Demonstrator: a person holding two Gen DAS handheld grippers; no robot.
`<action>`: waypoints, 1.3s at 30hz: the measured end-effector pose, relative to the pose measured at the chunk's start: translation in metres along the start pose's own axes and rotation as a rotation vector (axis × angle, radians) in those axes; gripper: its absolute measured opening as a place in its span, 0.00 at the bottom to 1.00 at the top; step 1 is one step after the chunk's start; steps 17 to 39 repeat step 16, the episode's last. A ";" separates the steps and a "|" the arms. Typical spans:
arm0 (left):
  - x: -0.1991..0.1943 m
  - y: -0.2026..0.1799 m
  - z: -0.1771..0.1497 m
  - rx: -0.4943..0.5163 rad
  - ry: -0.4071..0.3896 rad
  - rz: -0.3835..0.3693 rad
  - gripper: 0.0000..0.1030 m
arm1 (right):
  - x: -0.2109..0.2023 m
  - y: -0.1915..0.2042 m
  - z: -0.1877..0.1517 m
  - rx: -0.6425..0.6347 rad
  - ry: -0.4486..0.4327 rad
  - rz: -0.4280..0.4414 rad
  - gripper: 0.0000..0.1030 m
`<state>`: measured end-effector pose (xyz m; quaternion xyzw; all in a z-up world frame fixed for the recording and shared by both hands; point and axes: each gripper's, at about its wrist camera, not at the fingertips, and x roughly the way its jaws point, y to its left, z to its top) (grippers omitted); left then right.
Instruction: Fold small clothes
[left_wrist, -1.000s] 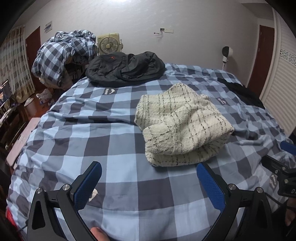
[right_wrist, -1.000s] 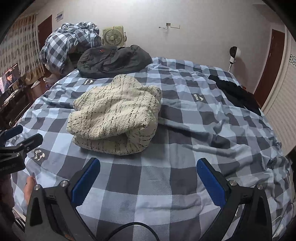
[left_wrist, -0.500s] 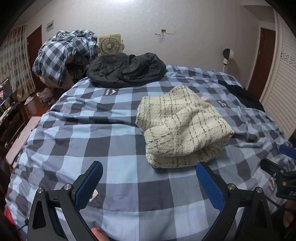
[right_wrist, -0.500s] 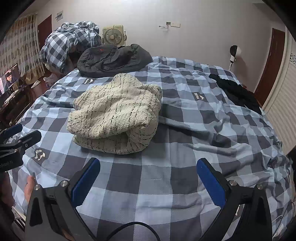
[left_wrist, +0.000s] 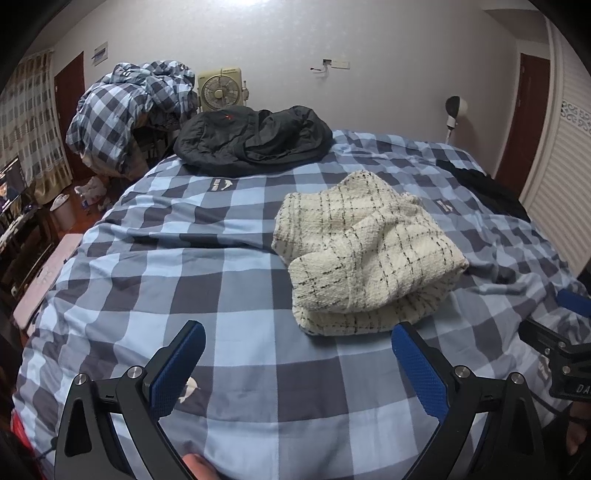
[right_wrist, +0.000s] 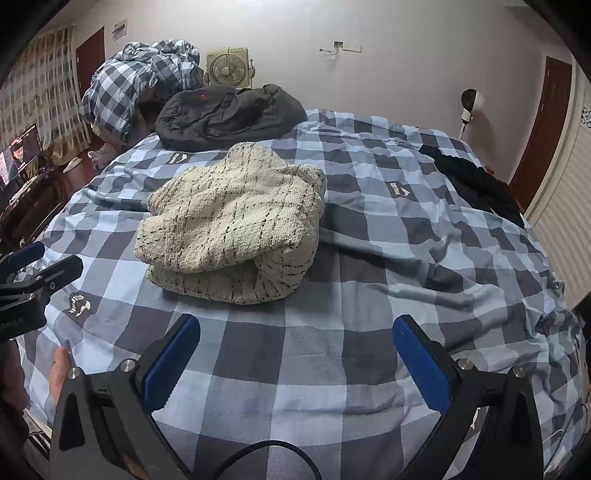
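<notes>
Here, in my left wrist view, my left gripper (left_wrist: 297, 341) is spread wide with nothing between its blue pads (left_wrist: 179, 365), hanging over the checked bedcover (left_wrist: 221, 288). The cream sweater (left_wrist: 365, 254) lies folded on the cover at about one o'clock from the gripper, just beyond the right pad and not touching it. A dark jacket (left_wrist: 255, 142) lies farther back at twelve o'clock, near the wall. At three o'clock my right gripper (left_wrist: 554, 332) pokes in, cut off by the picture's edge, so its spread cannot be read from here. A fingertip (left_wrist: 197, 467) shows at six o'clock; the rest of that hand is hidden under the gripper body.

In my right wrist view, my right gripper (right_wrist: 295, 341) is likewise released, pads well apart and empty. The sweater (right_wrist: 232, 218) sits at eleven o'clock from it, a folded stack with the lower layer partly hidden beneath the upper. Black clothing (right_wrist: 476, 184) lies at two o'clock near the bed's far edge, too dark to make out. At nine o'clock my left gripper (right_wrist: 37, 266) enters, mostly cut off. A cable (right_wrist: 258, 454) loops at six o'clock.
</notes>
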<state>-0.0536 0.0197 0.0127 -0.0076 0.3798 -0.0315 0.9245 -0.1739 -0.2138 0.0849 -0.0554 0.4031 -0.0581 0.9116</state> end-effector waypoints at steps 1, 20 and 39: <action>0.000 0.000 0.000 -0.001 0.001 -0.003 0.99 | 0.001 0.001 -0.001 0.000 0.001 0.001 0.99; -0.004 -0.002 0.000 -0.016 -0.002 -0.051 0.99 | 0.003 0.003 -0.003 -0.009 0.006 0.003 0.99; -0.004 -0.002 0.000 -0.016 -0.002 -0.051 0.99 | 0.003 0.003 -0.003 -0.009 0.006 0.003 0.99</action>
